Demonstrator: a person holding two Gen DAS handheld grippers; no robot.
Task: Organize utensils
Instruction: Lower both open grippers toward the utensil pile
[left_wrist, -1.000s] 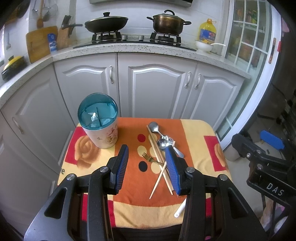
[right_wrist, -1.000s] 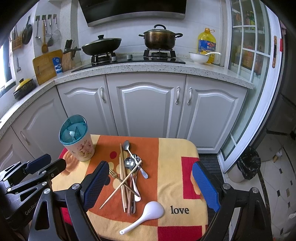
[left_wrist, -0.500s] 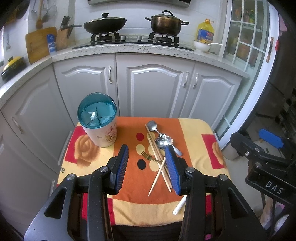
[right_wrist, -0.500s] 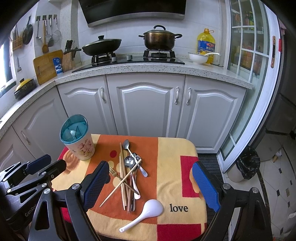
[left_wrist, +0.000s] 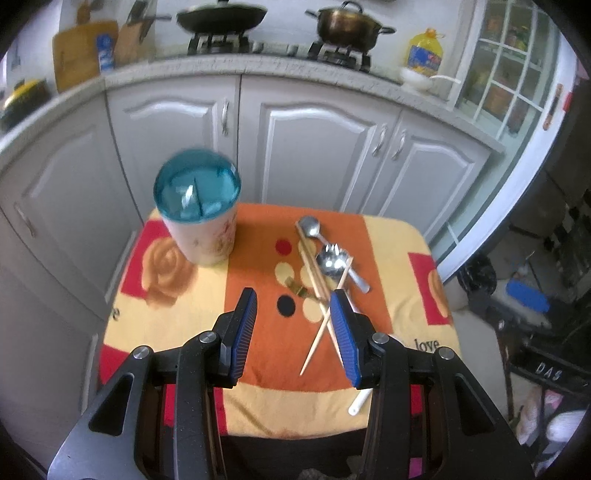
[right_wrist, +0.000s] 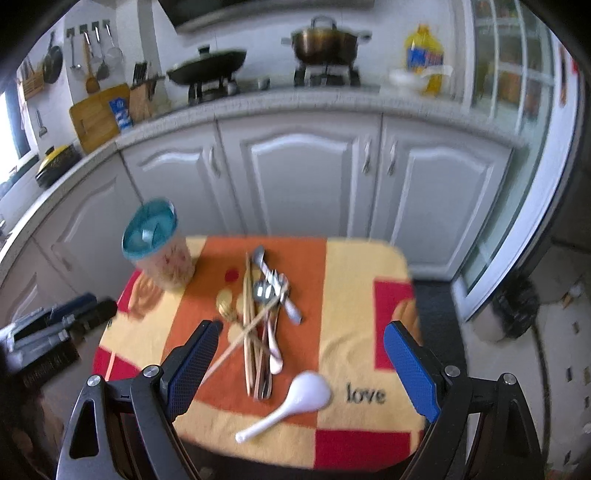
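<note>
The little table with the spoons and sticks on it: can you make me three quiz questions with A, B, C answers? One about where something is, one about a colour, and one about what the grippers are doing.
1. Where does the utensil holder stand on the cloth?
A. far left corner
B. near right corner
C. the middle

2. What colour is the big soup spoon nearest the camera?
A. blue
B. white
C. gold

3. How are the left gripper and the right gripper?
A. both open and empty
B. both shut on chopsticks
C. one holds a fork

Answers:
1. A, it sits at the far left, apart from the pile of chopsticks and spoons.
2. B, it is plain white, lying near the word "love".
3. A, the blue pads stand wide apart with nothing between them.
</note>
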